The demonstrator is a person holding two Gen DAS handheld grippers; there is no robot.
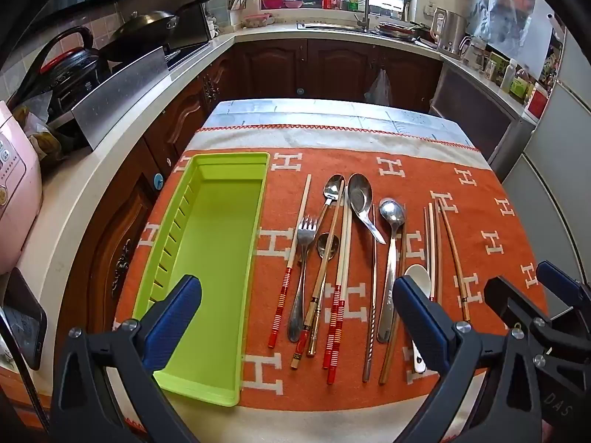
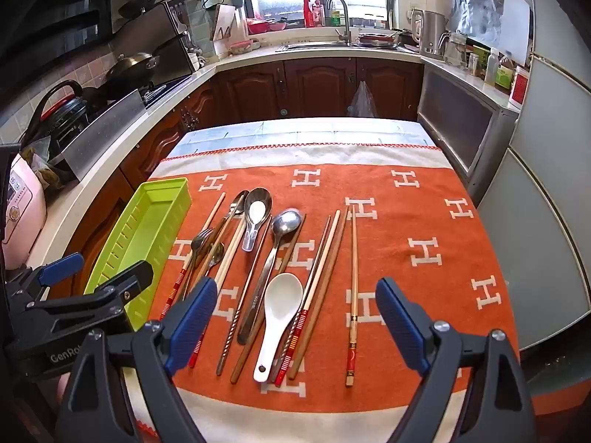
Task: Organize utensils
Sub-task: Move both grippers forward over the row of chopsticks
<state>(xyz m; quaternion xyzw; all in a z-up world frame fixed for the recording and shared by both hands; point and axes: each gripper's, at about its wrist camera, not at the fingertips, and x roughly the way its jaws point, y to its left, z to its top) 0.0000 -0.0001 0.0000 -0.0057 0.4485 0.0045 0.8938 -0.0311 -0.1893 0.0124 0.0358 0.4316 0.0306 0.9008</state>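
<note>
A lime green utensil tray (image 1: 236, 184) (image 2: 110, 258) lies empty at the left of the orange cloth (image 1: 461, 221) (image 2: 424, 221). To its right lie a fork (image 1: 304, 236), several metal spoons (image 1: 360, 195) (image 2: 286, 221), a white ceramic spoon (image 2: 279, 310) (image 1: 419, 277) and several chopsticks (image 1: 295, 258) (image 2: 354, 277), all loose on the cloth. My left gripper (image 1: 297, 317) hovers open above the tray's right wall and the utensils, holding nothing. My right gripper (image 2: 295, 321) hovers open over the white spoon, holding nothing. Each gripper shows at the edge of the other's view.
The table stands in a kitchen. A counter with a pink appliance (image 1: 14, 192), a kettle and a wok (image 1: 147, 24) runs along the left; a sink (image 1: 362, 3) is at the back; a grey refrigerator (image 2: 546, 203) stands on the right. A phone (image 1: 22, 321) lies left of the tray.
</note>
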